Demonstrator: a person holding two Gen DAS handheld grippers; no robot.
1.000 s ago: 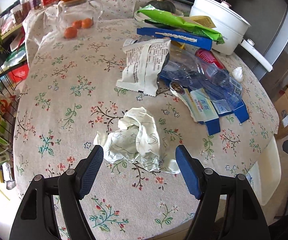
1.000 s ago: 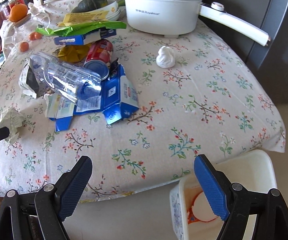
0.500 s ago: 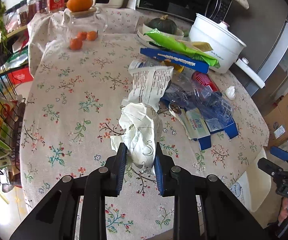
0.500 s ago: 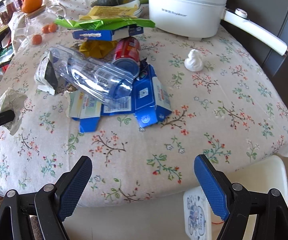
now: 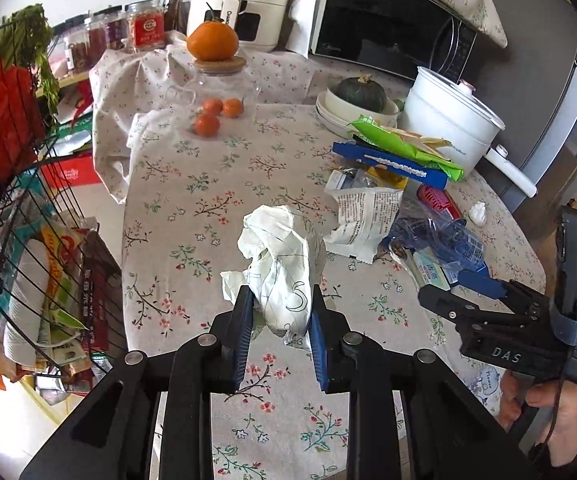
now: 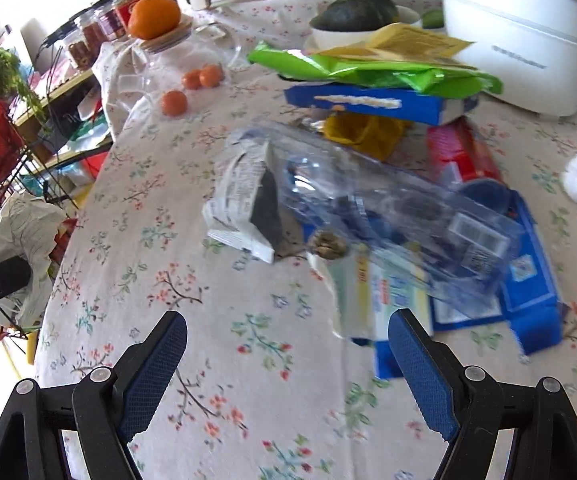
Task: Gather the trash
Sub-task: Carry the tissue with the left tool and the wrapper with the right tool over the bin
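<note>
My left gripper (image 5: 280, 320) is clamped on the crumpled white paper (image 5: 282, 264), which I hold lifted clear of the floral tablecloth (image 5: 192, 200). My right gripper (image 6: 288, 364) has its jaws spread wide with nothing between them, low over the cloth just before the trash pile. In that pile a clear plastic bottle (image 6: 388, 208) lies across flattened blue cartons (image 6: 528, 292), with a torn white wrapper (image 6: 244, 204) touching it on the left.
</note>
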